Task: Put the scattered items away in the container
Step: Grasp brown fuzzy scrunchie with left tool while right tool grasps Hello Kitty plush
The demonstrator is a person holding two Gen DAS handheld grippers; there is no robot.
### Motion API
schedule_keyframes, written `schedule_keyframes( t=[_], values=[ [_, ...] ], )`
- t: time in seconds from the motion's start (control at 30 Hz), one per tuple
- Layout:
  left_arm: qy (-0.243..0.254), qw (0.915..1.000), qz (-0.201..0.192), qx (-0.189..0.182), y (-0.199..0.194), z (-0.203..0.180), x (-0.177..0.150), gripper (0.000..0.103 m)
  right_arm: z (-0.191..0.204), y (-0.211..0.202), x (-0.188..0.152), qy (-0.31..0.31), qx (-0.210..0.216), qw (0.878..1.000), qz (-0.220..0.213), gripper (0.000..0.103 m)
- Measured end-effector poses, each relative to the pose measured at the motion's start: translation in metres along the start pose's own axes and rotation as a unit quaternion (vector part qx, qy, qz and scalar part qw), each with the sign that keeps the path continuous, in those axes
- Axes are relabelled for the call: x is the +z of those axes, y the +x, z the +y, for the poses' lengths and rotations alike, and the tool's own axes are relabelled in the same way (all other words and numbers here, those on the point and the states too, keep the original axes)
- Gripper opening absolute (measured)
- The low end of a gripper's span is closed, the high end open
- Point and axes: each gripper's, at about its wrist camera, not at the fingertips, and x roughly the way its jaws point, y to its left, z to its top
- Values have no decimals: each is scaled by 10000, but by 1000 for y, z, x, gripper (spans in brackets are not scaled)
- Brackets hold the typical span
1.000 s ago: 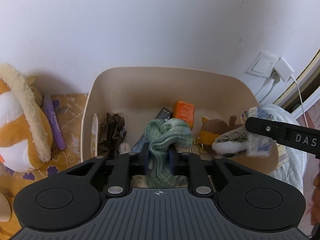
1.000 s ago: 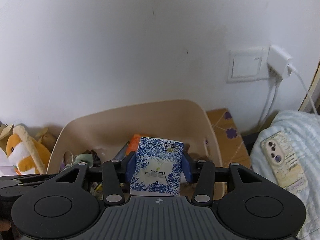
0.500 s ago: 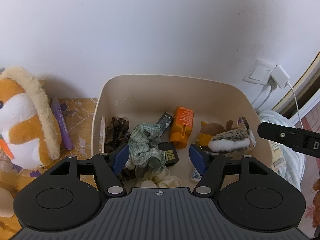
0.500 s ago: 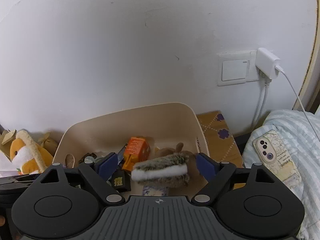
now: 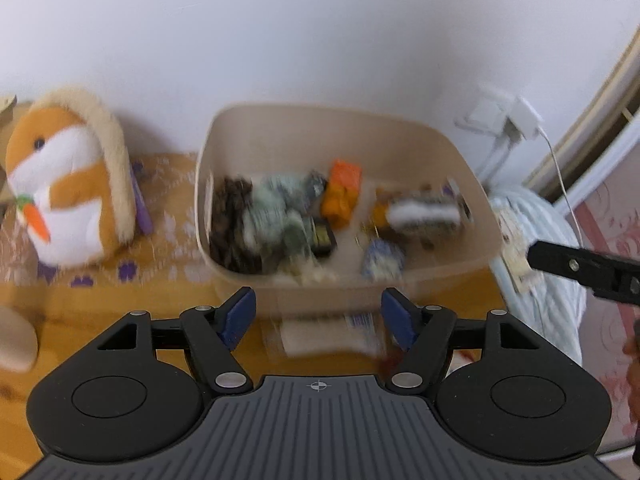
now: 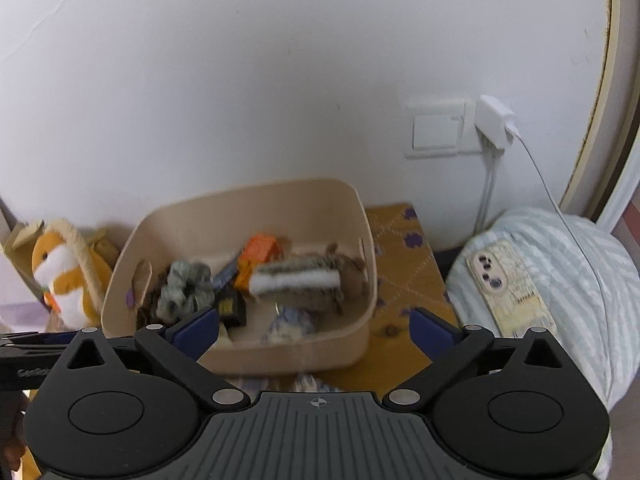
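1. A plain white wall fills the background, with a white switch plate and a white plug-in charger on it.
2. A wooden bench covered by a yellow cloth with purple flower prints stands against the wall.
3. A pale blue striped pillow lies to the bench's right, with a cream-cased phone on top.
4. A beige, rounded plastic container sits on the bench against the wall.
5. An orange and white plush hamster stands left of the container.
6. The left hand-held gripper is in front of the container, jaws just opened wide, gripping nothing.
7. The right hand-held gripper is likewise just opened wide and empty.
8. Inside the container lie a grey and white furry plush roll, a green checked fabric scrunchie, an orange carton and a blue patterned white tissue packet.
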Motion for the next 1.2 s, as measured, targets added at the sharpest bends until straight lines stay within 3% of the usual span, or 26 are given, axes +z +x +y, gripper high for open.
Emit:
schedule_keyframes(
  t=[0.3, 0.67, 0.9, 1.1, 1.2],
  values=[
    [-191, 9955, 923, 15, 3, 1, -77, 71, -5, 13, -41, -515, 26, 9957, 773, 102],
    [-1380, 9702, 1990, 20, 27, 20, -132, 71, -4, 47, -72, -1296, 154, 9804, 1478, 103],
    [-1721, 9605, 2187, 6, 42, 11, -139, 71, -2, 66, -74, -1664, 339, 9702, 1727, 102],
    [-2138, 9476, 2360, 256, 62, 11, -144, 71, 7, 86, -78, -2247, 397, 9546, 1913, 102],
    [-2161, 9500, 2231, 306, 64, 6, -140, 73, 11, 97, -81, -2526, 413, 9454, 2020, 102]
  ],
)
